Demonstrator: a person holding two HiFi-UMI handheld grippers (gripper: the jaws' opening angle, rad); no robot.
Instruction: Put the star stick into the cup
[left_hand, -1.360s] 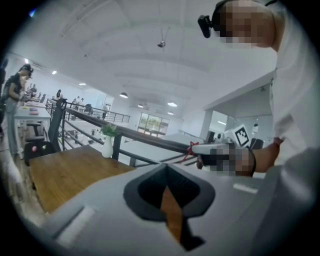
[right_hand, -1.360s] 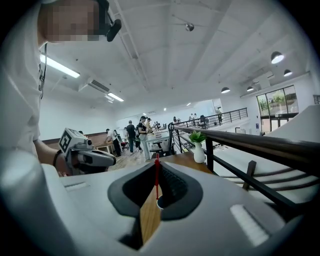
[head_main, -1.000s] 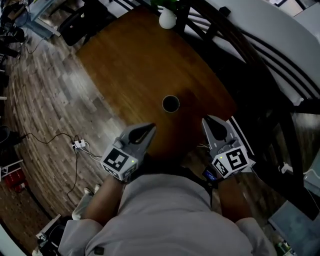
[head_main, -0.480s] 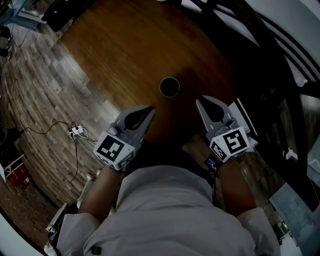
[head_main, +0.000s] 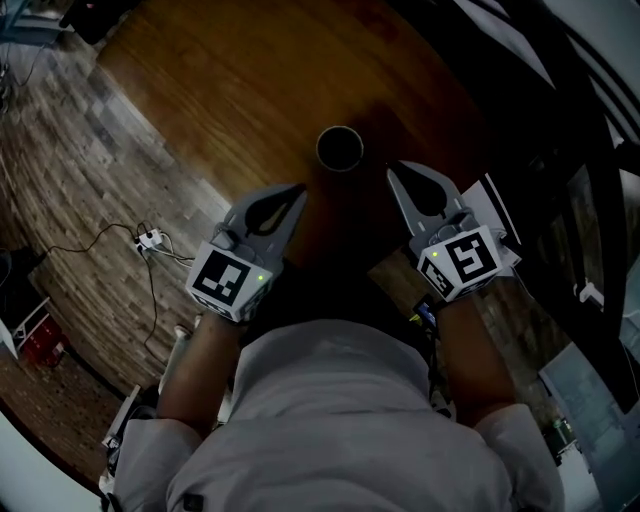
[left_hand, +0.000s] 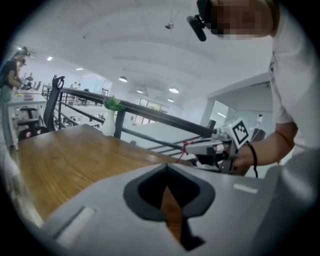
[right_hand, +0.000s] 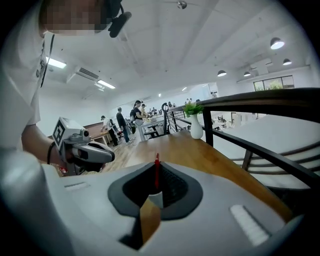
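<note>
Over the glossy, wood-grained table, we have brought both grippers nearer the cup than a second ago. The right gripper now sits just beside its round, dark open mouth, which we judge puts the drop-in close. Its matte grey jaws are pinched on the star stick, a thin red rod standing upright between them and not yet over the rim, while the left gripper hangs near the cup's other side, jaws pressed together on nothing.
</note>
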